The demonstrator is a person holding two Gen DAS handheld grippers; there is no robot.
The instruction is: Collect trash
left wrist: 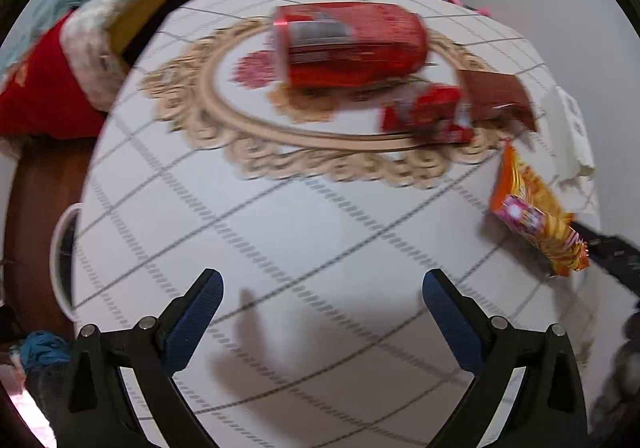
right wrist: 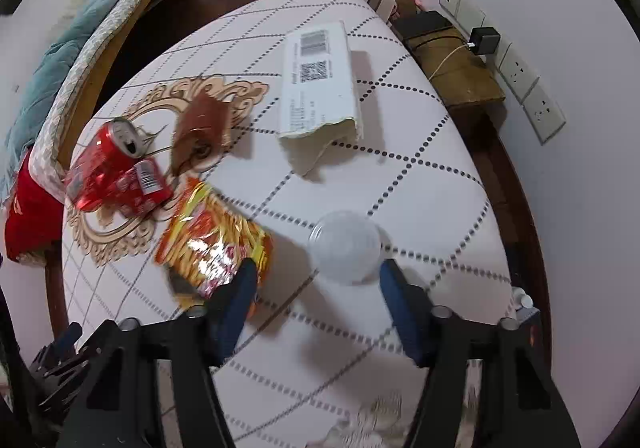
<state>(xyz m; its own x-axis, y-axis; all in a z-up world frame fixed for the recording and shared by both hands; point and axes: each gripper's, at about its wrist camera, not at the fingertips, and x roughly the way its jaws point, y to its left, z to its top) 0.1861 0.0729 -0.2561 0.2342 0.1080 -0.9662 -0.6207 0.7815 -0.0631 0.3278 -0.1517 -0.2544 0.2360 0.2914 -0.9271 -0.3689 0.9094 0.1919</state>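
Trash lies on a round table with a white checked cloth (left wrist: pixel 280 248). A red soda can (left wrist: pixel 352 44) lies on its side on a beige doily, with a small red wrapper (left wrist: pixel 428 114), a brown wrapper (left wrist: pixel 496 96) and an orange snack bag (left wrist: pixel 536 216) to its right. My left gripper (left wrist: pixel 322 288) is open and empty, above bare cloth. In the right wrist view I see the can (right wrist: pixel 104 164), red wrapper (right wrist: pixel 146 188), brown wrapper (right wrist: pixel 204 124), snack bag (right wrist: pixel 216 240), a torn white box (right wrist: pixel 320 80) and a clear plastic cup (right wrist: pixel 346 248). My right gripper (right wrist: pixel 316 276) is open, its fingertips flanking the cup's near side.
A bed with a teal blanket (right wrist: pixel 60 60) and a red pillow (left wrist: pixel 44 88) stands to the left. A white bin rim (left wrist: pixel 60 256) shows by the table's left edge. A wooden side table (right wrist: pixel 460 68) and wall sockets (right wrist: pixel 520 72) are at the right.
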